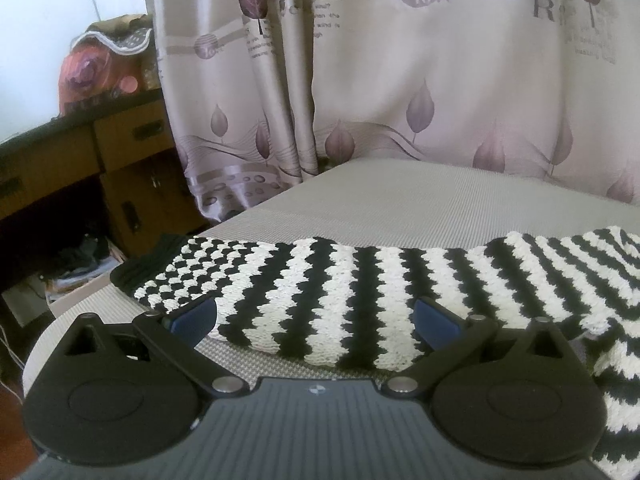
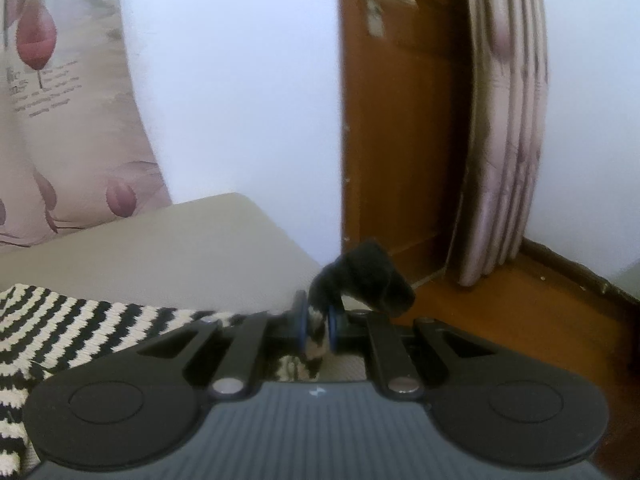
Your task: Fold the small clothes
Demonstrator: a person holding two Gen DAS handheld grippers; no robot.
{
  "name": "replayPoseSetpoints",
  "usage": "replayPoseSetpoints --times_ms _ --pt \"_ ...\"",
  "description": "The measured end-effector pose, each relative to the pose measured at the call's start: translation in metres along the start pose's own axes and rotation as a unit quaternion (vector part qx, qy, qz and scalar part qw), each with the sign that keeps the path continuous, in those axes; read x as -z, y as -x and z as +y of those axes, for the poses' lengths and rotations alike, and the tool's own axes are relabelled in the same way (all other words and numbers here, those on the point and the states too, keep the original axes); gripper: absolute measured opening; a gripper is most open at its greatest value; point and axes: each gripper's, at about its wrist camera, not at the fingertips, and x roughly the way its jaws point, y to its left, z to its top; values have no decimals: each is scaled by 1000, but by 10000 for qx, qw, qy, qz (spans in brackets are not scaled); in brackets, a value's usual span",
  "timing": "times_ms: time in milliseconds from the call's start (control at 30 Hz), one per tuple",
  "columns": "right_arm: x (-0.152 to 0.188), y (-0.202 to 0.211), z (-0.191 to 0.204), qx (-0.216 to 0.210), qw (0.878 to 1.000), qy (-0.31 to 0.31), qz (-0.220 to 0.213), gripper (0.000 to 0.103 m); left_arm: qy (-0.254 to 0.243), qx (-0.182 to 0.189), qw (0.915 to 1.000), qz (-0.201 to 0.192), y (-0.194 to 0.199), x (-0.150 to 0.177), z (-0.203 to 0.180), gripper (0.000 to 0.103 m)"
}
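A small black-and-white striped knitted garment [image 1: 360,292] lies across the grey mat [image 1: 400,196], one sleeve stretching left to a black cuff [image 1: 148,264]. My left gripper [image 1: 316,320] is open, its blue pads on either side of the sleeve's near edge with a wide gap between them. In the right wrist view the same striped garment [image 2: 80,328] trails off to the left. My right gripper [image 2: 318,320] is shut on a bunched piece of the knit, and a black cuff [image 2: 368,276] sticks up beyond its fingertips, lifted off the mat.
A leaf-printed curtain [image 1: 400,80] hangs behind the mat. A dark wooden desk [image 1: 80,152] with bags on top stands at the left. In the right wrist view, a wooden door [image 2: 400,120] and a folded mattress [image 2: 504,120] stand beyond the mat's corner [image 2: 240,216], over a brown floor.
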Motion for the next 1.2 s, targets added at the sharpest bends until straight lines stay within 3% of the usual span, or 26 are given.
replayPoseSetpoints --times_ms 267,667,967,1200 --pt "-21 4 37 -328 9994 16 -93 10 278 69 9996 -78 1 0 5 103" --pt "-55 7 125 -1408 9893 -385 -44 10 740 250 9968 -182 4 1 24 103" --pt "-73 27 232 -2131 9768 36 -223 10 1105 428 9927 -232 5 3 37 103" --pt "-65 37 316 -2711 9623 170 -127 10 1512 578 9866 -218 3 6 49 103"
